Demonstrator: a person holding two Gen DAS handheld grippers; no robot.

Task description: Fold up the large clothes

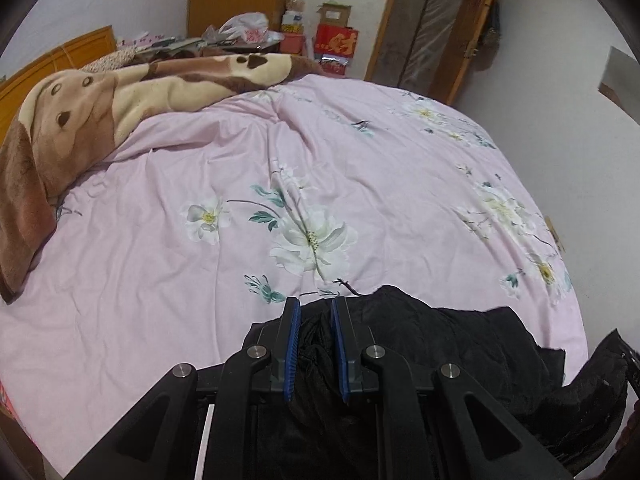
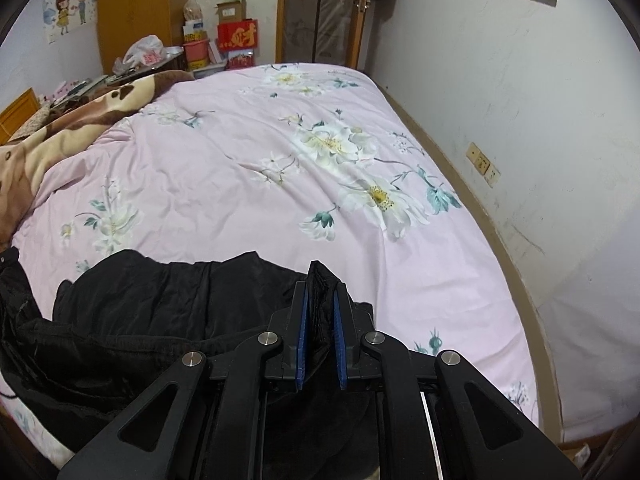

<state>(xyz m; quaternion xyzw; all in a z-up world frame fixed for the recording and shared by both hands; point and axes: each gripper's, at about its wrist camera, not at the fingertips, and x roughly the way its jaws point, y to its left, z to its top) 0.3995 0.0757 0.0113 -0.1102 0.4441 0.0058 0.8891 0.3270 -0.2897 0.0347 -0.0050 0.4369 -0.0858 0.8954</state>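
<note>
Bedroom, pink floral bedsheet filling most of both frames, white wall on the right side of the right wrist view. The black garment sits at the bottom of both views, bunched and wrinkled on the near edge of the bed, not spread flat.

Your left gripper is narrow with black fabric pinched between the blue pads; the right gripper is the same, clamped on a raised fold of the black garment. So you're holding it at two points, well apart.

Progress: early, by my read. No neat fold lines are visible and the garment is still a heap. Spreading it out and all the folds are left.

Further out: brown plush blanket at upper left, red box and clutter at top centre, wooden door at top right of the left view.
</note>
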